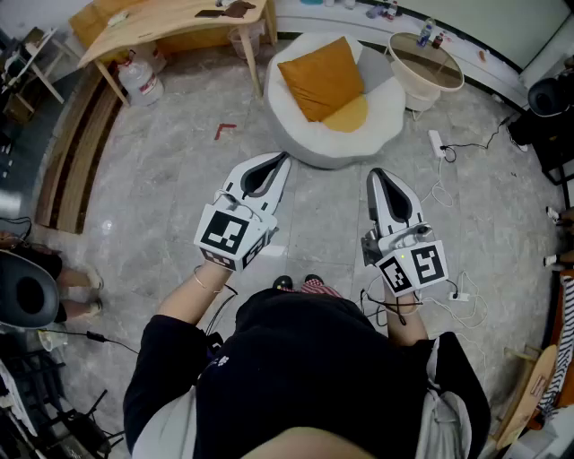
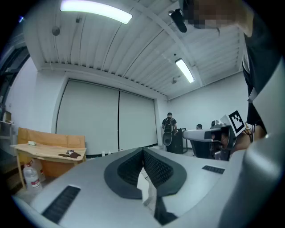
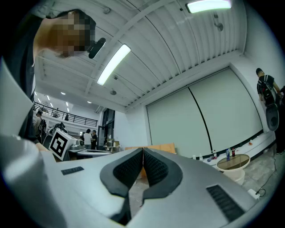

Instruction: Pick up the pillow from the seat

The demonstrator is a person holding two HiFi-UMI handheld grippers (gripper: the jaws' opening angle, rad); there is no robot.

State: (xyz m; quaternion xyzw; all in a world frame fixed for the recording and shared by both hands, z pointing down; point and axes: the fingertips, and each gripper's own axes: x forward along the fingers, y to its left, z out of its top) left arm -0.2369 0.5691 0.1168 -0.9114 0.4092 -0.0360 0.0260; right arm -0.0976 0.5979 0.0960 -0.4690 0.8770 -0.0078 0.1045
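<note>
An orange pillow (image 1: 321,77) leans on the round white seat (image 1: 386,116) at the top middle of the head view, with a yellow cushion (image 1: 350,115) under its lower corner. My left gripper (image 1: 281,160) is held over the floor just short of the seat's front edge, shut and empty. To its right, my right gripper (image 1: 376,173) is also shut with nothing in it, a little short of the seat. In both gripper views the dark pads (image 2: 143,165) (image 3: 142,167) meet tip to tip, and the seat is hidden behind them.
A wooden table (image 1: 170,22) stands at the upper left with a water jug (image 1: 140,82) beside its leg. A round side table (image 1: 425,61) sits right of the seat. Cables and a power strip (image 1: 437,143) lie on the floor at the right. People stand in the background (image 2: 168,125).
</note>
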